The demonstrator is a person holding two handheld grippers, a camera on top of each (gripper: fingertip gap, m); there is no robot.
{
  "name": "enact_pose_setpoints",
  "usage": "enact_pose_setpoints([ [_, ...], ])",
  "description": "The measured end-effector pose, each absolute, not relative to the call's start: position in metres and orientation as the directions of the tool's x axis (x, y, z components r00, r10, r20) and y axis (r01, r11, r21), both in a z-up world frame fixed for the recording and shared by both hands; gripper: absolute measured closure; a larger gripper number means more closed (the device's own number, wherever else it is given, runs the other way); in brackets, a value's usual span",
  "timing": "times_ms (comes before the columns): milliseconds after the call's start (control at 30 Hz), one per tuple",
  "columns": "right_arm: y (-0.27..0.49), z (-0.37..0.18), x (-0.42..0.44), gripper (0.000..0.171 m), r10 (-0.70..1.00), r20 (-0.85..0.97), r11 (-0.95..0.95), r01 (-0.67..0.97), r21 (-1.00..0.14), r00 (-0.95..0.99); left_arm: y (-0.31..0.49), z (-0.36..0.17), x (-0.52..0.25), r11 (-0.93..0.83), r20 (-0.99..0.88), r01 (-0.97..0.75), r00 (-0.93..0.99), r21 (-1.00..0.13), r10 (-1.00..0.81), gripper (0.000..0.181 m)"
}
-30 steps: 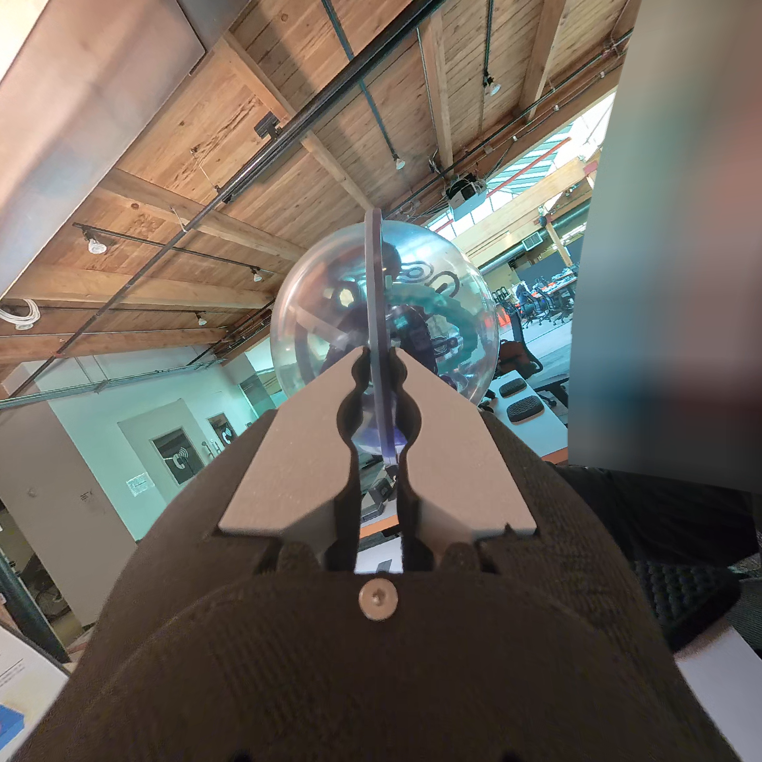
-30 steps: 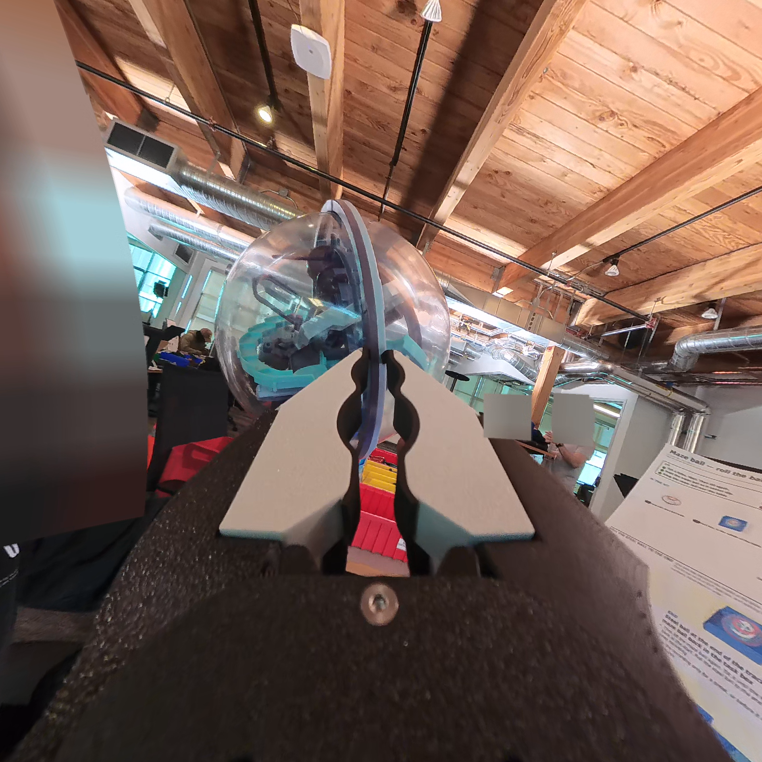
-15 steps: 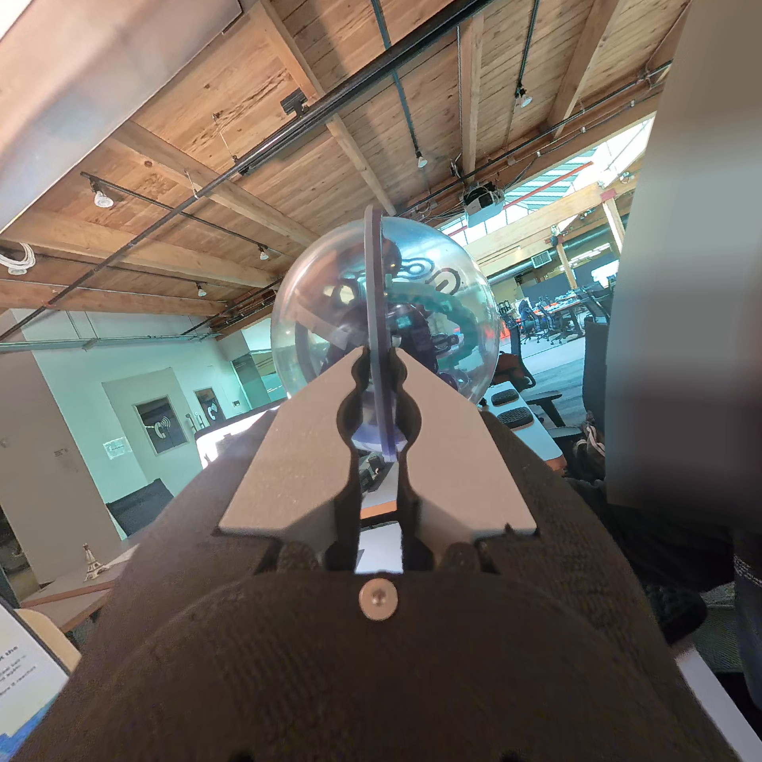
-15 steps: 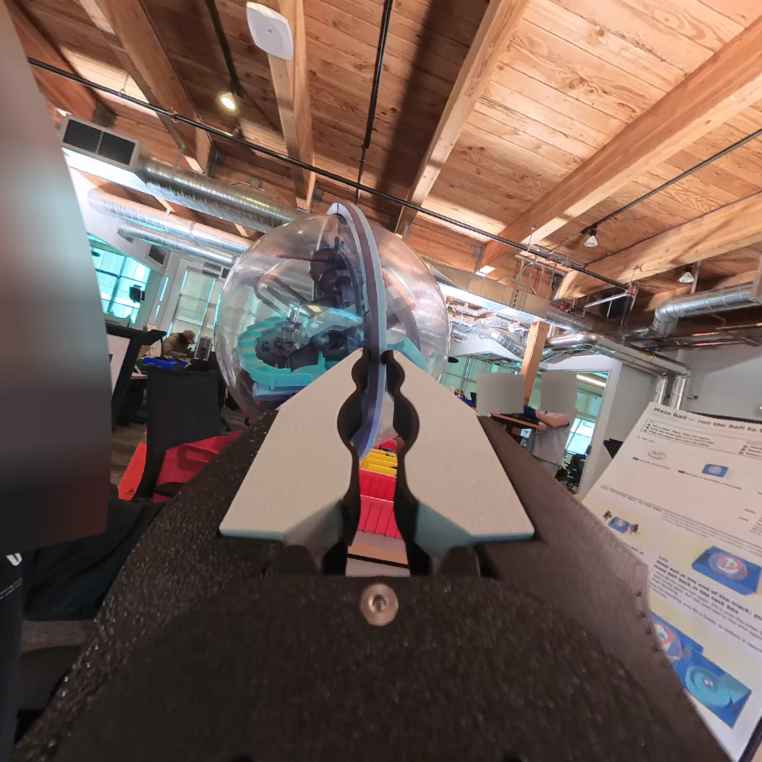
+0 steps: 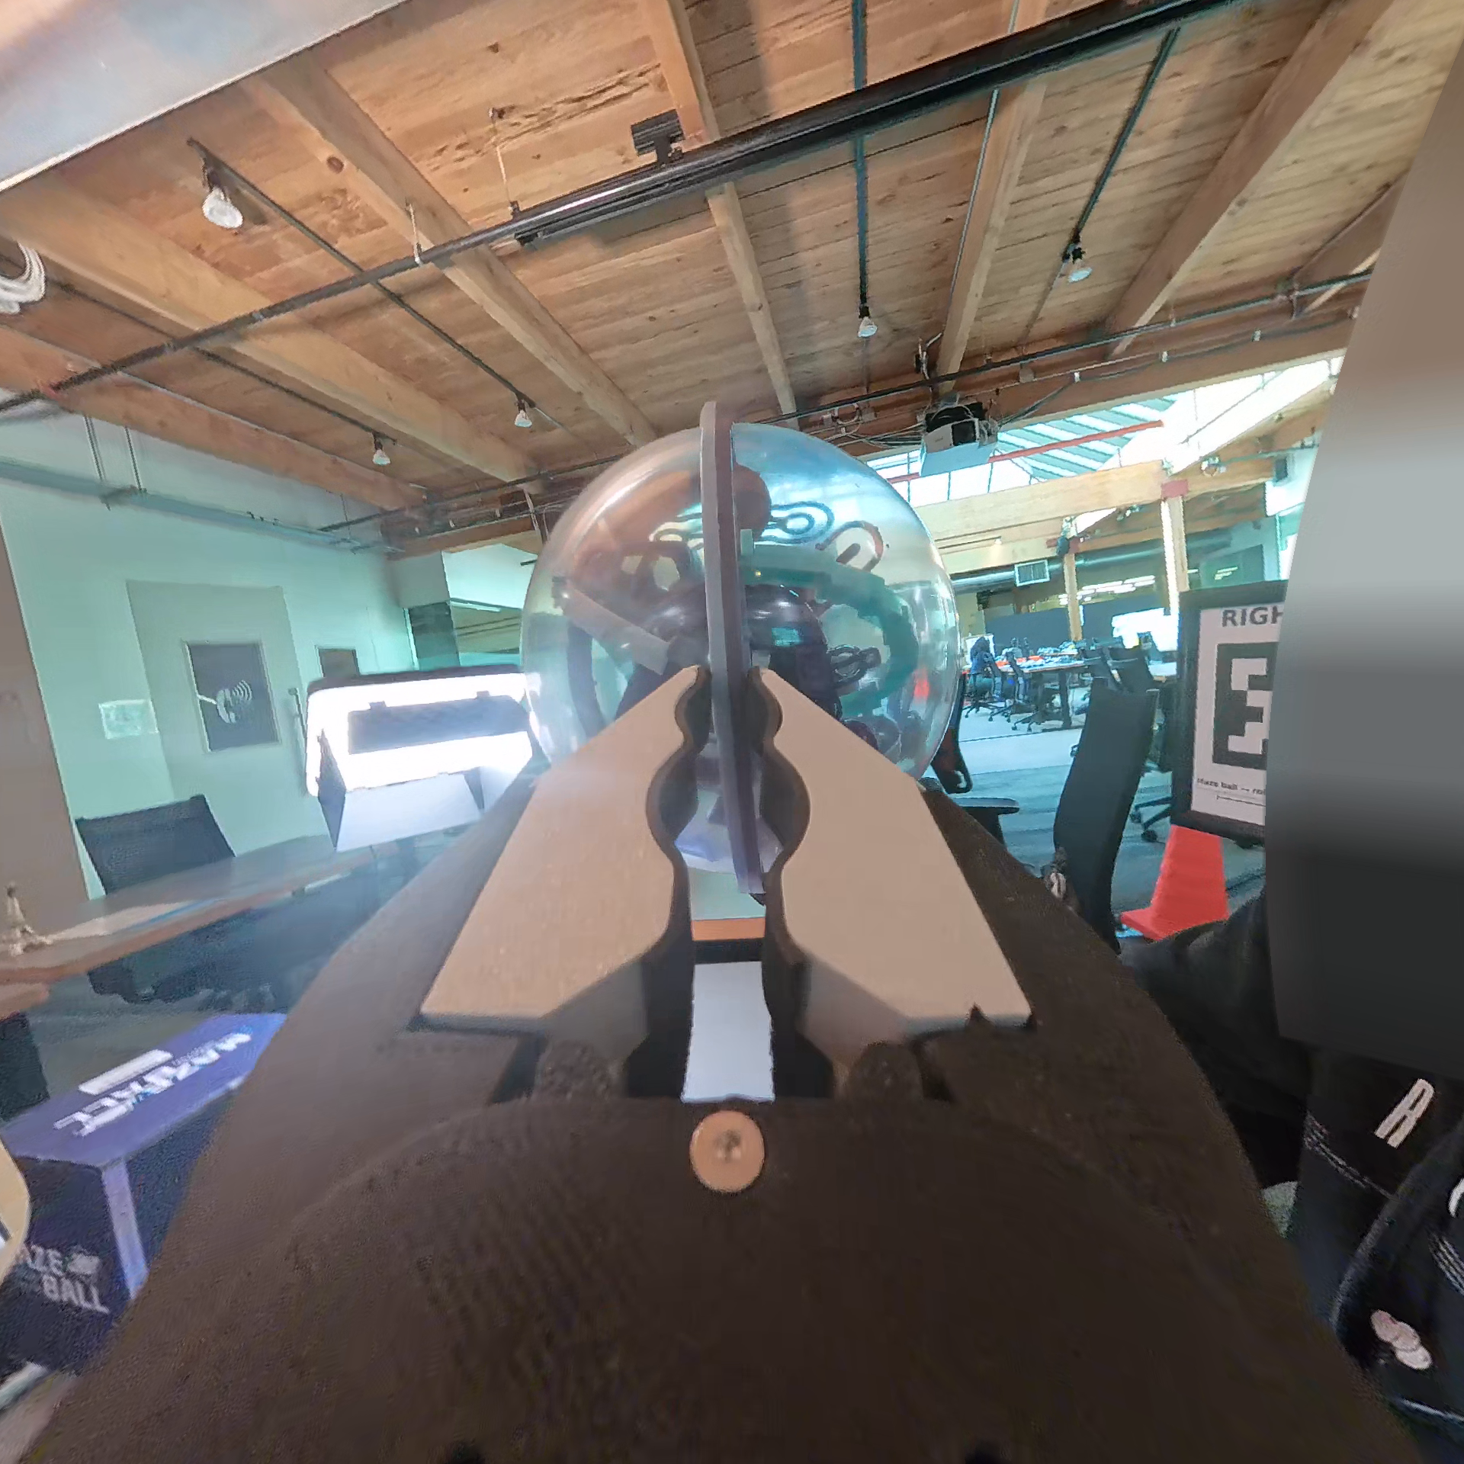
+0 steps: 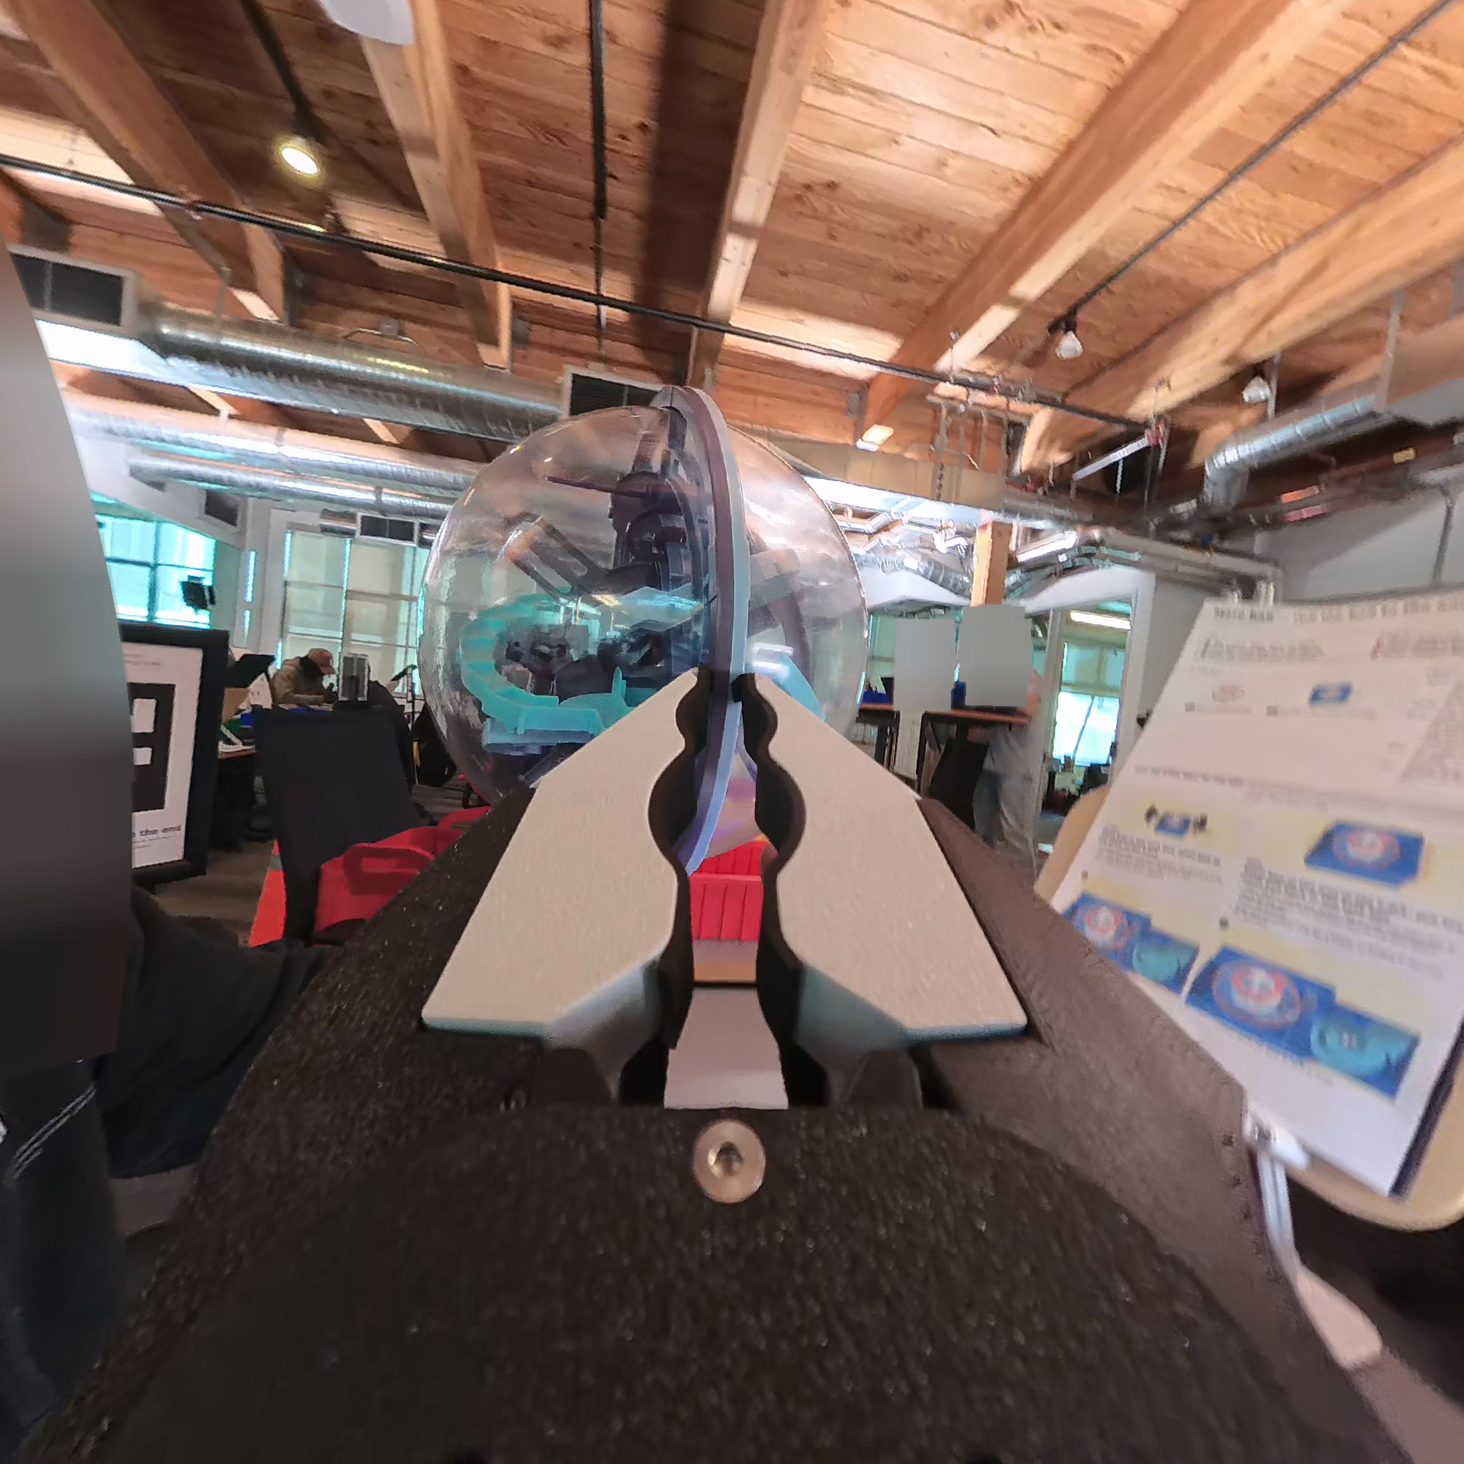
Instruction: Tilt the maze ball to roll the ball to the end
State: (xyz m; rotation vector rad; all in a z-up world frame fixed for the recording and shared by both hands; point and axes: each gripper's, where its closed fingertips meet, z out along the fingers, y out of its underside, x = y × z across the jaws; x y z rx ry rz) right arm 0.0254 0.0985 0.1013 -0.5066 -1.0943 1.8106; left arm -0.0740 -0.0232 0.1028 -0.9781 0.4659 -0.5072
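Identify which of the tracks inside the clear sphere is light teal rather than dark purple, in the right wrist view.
The stepped spiral track low on the left side of the maze ball; the structure above it is dark purple.

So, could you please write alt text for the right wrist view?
The right gripper is shut on the rim of a clear maze ball with teal tracks inside, held up under a wooden ceiling. An instruction sheet stands at right.

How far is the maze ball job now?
Done: the clear plastic maze ball is lifted, its flat purple rim clamped by the left tool and the right tool. In hand: tilting. Left: reaching the end; the small ball inside cannot be made out.
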Motion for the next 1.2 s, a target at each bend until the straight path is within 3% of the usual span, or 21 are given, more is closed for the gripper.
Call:
enact_pose_setpoints([
  [267, 0.111, 0.065, 0.020, 0.166, 0.884, 0.013, -0.207, -0.417, -0.885, -0.467, -0.009, 0.065, -0.081, 0.369, 0.012, 0.307, 0.783, -0.877, -0.622, 0.174],
  [600, 0.125, -0.005, 0.010, 0.167, 0.866, -0.260, -0.369, -0.196, -0.908, -0.427, 0.011, -0.017, -0.096, 0.096, 0.379, 0.527, 0.714, -0.844, -0.588, 0.174],
  [900, 0.118, -0.140, 0.012, 0.166, 0.719, -0.635, -0.624, 0.138, -0.769, -0.282, 0.011, -0.126, -0.098, -0.217, 0.696, 0.676, 0.599, -0.705, -0.395, 0.174],
  [1200, 0.107, -0.214, 0.028, 0.166, 0.654, -0.750, -0.689, 0.334, -0.644, -0.098, 0.004, -0.202, -0.083, -0.422, 0.836, 0.724, 0.501, -0.546, -0.223, 0.174],
])
